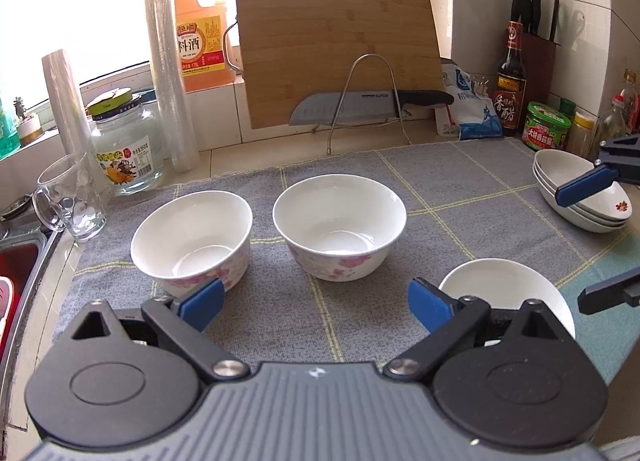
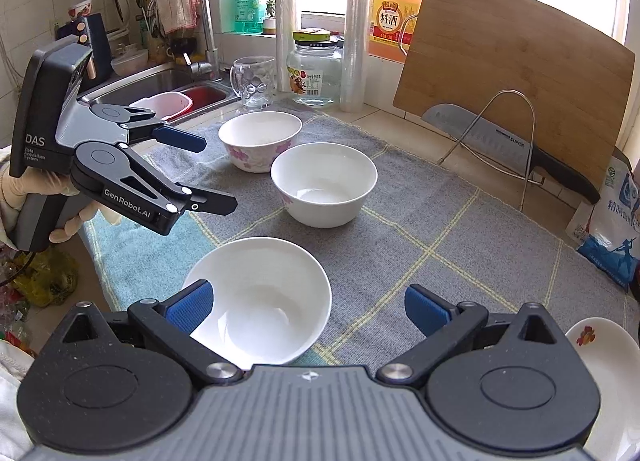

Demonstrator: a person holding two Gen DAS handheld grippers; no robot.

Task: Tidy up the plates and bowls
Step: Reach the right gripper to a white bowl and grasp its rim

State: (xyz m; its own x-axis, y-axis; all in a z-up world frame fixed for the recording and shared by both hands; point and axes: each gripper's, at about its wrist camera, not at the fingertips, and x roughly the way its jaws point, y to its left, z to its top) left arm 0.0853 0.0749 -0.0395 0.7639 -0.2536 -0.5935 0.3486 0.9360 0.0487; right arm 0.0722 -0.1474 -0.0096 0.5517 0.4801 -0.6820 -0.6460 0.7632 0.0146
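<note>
Three white bowls with pink flowers stand on a grey checked cloth (image 1: 360, 181): a left bowl (image 1: 192, 239), a middle bowl (image 1: 340, 225) and a near right bowl (image 1: 508, 293). They also show in the right wrist view as the far bowl (image 2: 260, 139), the middle bowl (image 2: 324, 183) and the near bowl (image 2: 264, 301). A stack of white plates (image 1: 580, 197) sits at the cloth's right edge. My left gripper (image 1: 314, 307) is open and empty, just short of the left and middle bowls; it also shows in the right wrist view (image 2: 210, 171). My right gripper (image 2: 308, 309) is open, its left finger over the near bowl's rim.
A cutting board (image 1: 340, 45) leans at the back with a knife (image 1: 368, 101) on a wire stand. A glass mug (image 1: 72, 197), a jar (image 1: 124, 149), film rolls and a bottle (image 1: 200, 21) stand back left. Sauce bottles and jars (image 1: 546, 125) stand back right. A sink (image 2: 172, 85) lies left.
</note>
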